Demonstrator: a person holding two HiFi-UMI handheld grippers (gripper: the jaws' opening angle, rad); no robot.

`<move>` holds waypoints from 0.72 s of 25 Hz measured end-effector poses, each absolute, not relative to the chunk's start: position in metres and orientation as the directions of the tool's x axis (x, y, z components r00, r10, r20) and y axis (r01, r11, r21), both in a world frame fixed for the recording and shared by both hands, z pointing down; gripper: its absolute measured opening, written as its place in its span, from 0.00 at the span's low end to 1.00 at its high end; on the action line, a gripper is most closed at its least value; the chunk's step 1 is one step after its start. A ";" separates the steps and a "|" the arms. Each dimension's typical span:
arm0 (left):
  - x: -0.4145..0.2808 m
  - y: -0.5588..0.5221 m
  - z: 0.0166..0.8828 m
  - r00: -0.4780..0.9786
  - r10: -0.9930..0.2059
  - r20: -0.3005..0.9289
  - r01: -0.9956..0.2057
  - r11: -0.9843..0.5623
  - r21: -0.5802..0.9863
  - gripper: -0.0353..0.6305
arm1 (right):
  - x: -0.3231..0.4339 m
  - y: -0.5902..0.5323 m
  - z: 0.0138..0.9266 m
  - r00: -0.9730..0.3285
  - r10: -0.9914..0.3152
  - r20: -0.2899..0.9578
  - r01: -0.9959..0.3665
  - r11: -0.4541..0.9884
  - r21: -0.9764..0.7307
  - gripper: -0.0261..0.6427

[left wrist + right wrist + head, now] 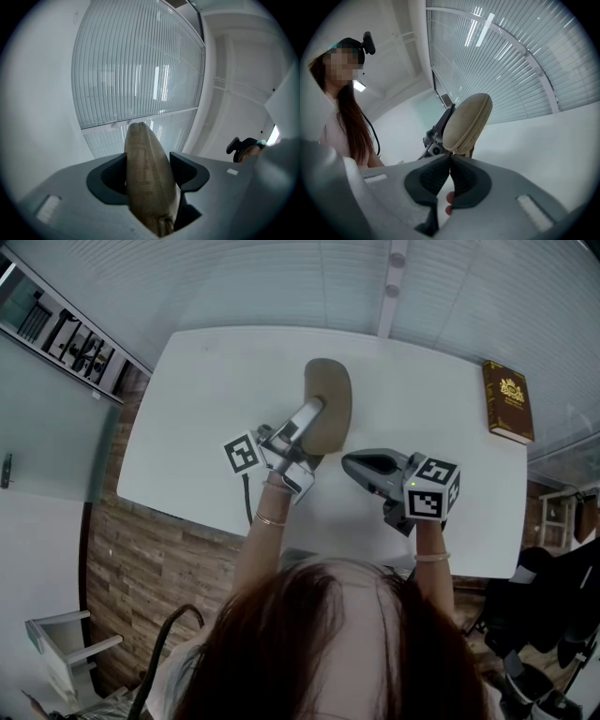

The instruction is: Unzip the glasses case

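While in left tool (pixel 312 412), glasses case (pixel 330 395) well inside table (pixel 216 371) edges.

The glasses case (pixel 328 404) is covered in a tan, matt cloth with a fine, suede-like nap; a stitched seam runs along its edge, seen close in the left gripper view (pixel 147 178). The left gripper (pixel 314 413) and the right gripper (pixel 450 161) have shells of smooth, matt grey plastic. The inner faces of their jaws are darker, ribbed and rubbery-looking. The desk (pixel 216 381) has a smooth white top with a dull sheen. The book (pixel 507 401) has a brown, leather-like cover with shiny gold embossing. The floor (pixel 141 559) is of rough-looking brown wood planks. The wall panel (pixel 136 79) is finely ribbed and translucent.
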State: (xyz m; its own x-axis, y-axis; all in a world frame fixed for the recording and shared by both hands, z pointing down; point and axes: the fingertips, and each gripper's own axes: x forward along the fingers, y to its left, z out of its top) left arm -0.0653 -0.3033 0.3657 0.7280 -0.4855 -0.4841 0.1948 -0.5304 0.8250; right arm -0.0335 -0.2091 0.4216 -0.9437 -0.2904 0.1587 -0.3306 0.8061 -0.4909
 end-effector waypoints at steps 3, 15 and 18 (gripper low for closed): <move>-0.066 -0.304 0.366 0.721 -0.492 -0.488 0.202 -0.525 0.827 0.47 | -0.037 -0.207 0.422 -0.947 -0.279 0.162 -0.322 0.810 -0.490 0.05; -0.066 -0.306 0.368 0.696 -0.516 -0.499 0.214 -0.515 0.830 0.47 | -0.044 -0.205 0.423 -0.955 -0.243 0.172 -0.297 0.817 -0.495 0.05; -0.066 -0.303 0.368 0.693 -0.516 -0.503 0.215 -0.517 0.828 0.47 | -0.050 -0.201 0.424 -0.956 -0.224 0.189 -0.289 0.827 -0.482 0.05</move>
